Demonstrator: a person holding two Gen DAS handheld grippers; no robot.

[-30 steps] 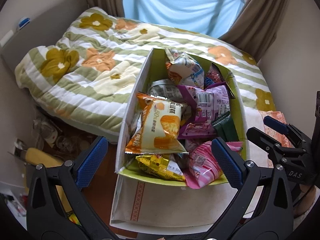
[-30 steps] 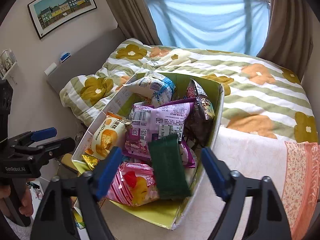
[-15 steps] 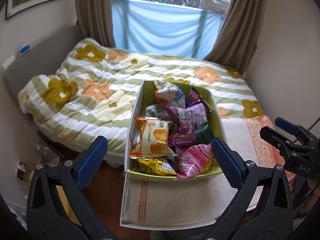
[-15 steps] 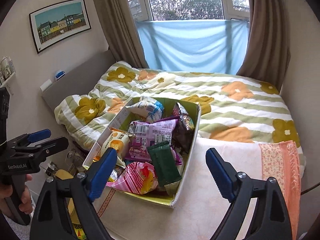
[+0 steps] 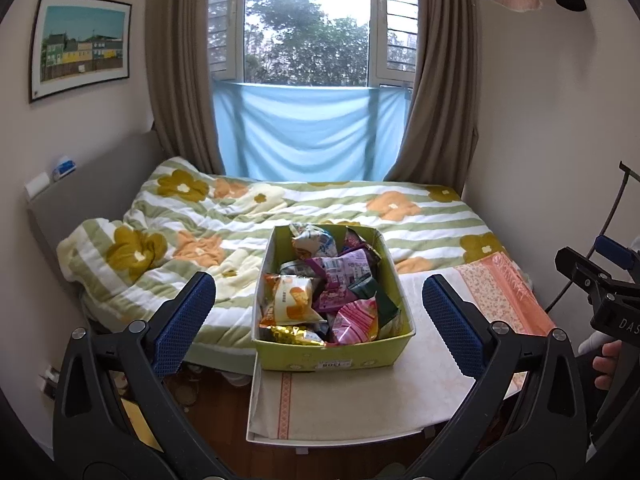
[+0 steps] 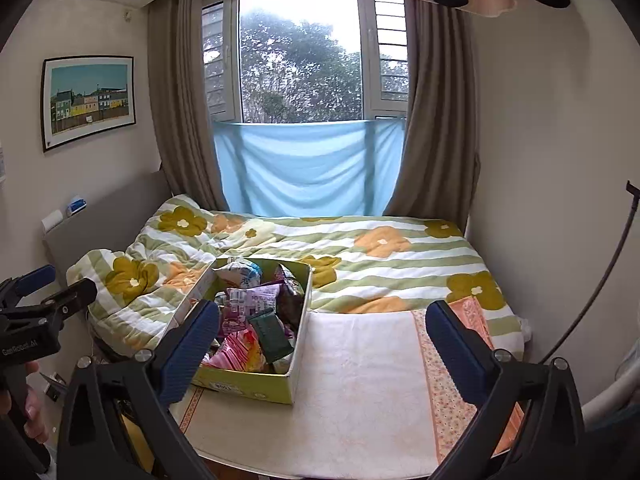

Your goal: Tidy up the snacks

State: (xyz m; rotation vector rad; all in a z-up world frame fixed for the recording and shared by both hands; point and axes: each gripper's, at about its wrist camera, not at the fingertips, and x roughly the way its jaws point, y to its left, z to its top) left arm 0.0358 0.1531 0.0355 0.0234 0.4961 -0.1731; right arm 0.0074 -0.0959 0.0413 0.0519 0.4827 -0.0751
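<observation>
A yellow-green cardboard box [image 5: 336,354] sits on the left part of a cloth-covered table [image 5: 340,400], packed with snack packs. Among them are an orange-and-white pack [image 5: 290,298], a purple one [image 5: 344,272], a pink one [image 5: 358,318] and a dark green one [image 5: 372,292]. My left gripper [image 5: 316,300] hangs open, back from the box, holding nothing. My right gripper [image 6: 323,320] is to the right of the box [image 6: 248,384]; its jaws are opening and nothing is between them. Each gripper shows at the edge of the other's view, held by a hand.
Behind the table lies a bed with a green-striped floral quilt [image 5: 208,240]. Brown curtains [image 5: 180,80] and a blue cloth [image 5: 308,132] frame the window. Clutter sits on the wooden floor [image 5: 192,392] left of the table. The table's right half [image 6: 372,380] shows bare cloth.
Both grippers have pulled back and risen away from the box, which now looks small and far. The right gripper's jaws stand wider than before.
</observation>
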